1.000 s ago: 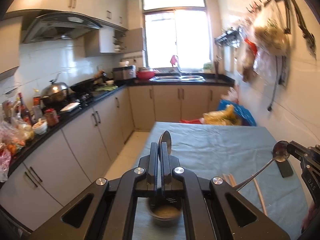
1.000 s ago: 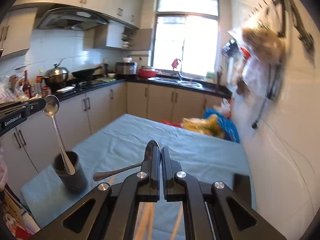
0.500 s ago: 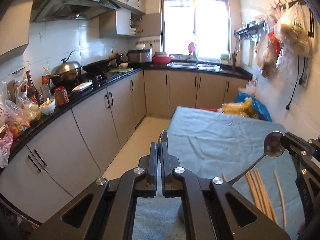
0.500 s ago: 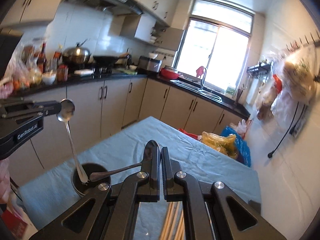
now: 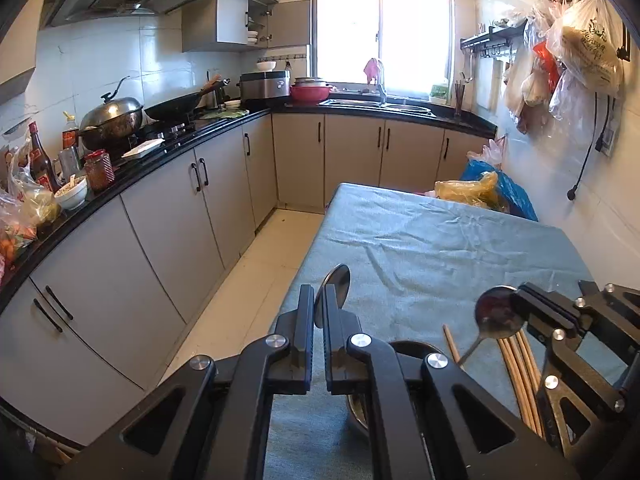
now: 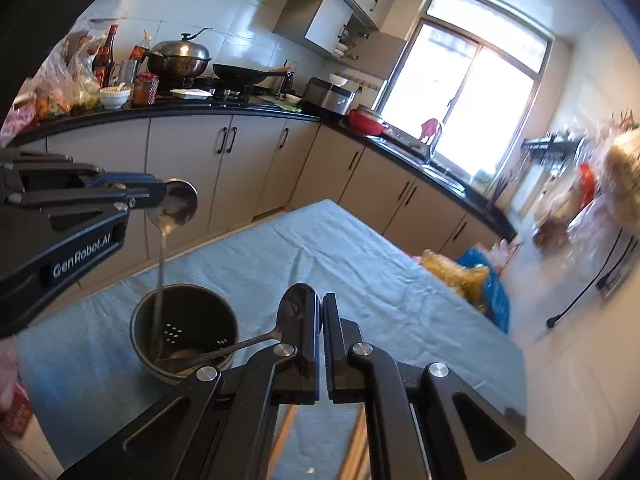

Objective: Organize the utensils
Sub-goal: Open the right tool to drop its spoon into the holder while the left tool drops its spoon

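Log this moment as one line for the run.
left gripper: shut on spoon | right gripper: shut on second spoon | both handles in holder | chopsticks on table

Both the left claw (image 5: pixel 316 312) and right claw (image 6: pixel 321 320) are matte black with silver round screws, the left lettered "GenRobot.AI" in white.

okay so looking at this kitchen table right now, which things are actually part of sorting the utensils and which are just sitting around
Part of the job:
- metal spoon clamped in the left gripper
- second metal spoon clamped in the right gripper
- dark round perforated utensil cup
- wooden chopsticks on the blue tablecloth

Just lying about:
- yellow plastic bag
- steel lidded wok
- red pot
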`<action>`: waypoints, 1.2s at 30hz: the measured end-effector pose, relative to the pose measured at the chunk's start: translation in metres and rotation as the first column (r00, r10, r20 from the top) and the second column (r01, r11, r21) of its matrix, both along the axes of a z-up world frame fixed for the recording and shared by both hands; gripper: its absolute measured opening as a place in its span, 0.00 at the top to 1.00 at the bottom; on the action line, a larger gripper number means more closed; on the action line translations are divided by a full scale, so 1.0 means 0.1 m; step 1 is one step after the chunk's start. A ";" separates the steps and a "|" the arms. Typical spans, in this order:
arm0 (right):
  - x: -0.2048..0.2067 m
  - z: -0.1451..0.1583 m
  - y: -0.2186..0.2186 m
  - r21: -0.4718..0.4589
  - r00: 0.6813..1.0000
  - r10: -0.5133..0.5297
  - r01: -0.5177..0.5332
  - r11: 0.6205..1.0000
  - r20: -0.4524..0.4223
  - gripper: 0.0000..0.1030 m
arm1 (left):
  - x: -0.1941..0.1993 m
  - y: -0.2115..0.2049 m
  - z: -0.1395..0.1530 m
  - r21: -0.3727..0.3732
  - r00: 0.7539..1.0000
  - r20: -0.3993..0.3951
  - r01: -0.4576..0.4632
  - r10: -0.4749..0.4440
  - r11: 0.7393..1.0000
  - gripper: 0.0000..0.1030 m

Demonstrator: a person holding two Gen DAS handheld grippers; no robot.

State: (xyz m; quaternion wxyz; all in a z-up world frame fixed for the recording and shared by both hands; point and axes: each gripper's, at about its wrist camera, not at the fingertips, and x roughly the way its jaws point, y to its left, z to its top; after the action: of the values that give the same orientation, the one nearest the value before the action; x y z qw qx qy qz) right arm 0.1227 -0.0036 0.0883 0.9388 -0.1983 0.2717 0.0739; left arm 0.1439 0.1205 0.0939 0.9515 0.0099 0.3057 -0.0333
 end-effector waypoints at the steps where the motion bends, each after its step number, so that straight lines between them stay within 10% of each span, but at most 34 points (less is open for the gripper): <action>1: 0.01 0.00 -0.01 0.019 1.000 0.000 0.000 1.000 -0.011 0.98 | 0.00 0.00 0.00 -0.002 1.000 0.002 0.001 -0.001 1.000 0.96; 11: 0.09 0.02 -0.16 0.253 0.994 0.049 -0.021 0.967 -0.102 0.96 | 0.02 0.06 0.03 -0.050 1.000 -0.004 0.005 -0.005 0.999 0.95; 19: 0.05 0.22 -0.58 0.548 0.993 0.091 -0.038 0.836 -0.069 0.95 | -0.06 0.14 0.09 -0.082 1.000 -0.004 -0.011 0.011 0.997 0.94; 36: -0.62 0.06 -1.91 0.661 0.978 -0.157 0.211 0.720 -0.140 0.93 | -0.66 -0.72 0.23 -0.027 0.974 -0.005 0.225 -0.226 0.974 0.79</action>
State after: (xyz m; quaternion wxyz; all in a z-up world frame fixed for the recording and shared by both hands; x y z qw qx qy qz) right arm 0.0606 -0.1949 0.0947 0.9387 0.1847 0.2796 0.0807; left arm 0.0777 0.0488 0.1165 0.9404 0.0320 0.3059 -0.1450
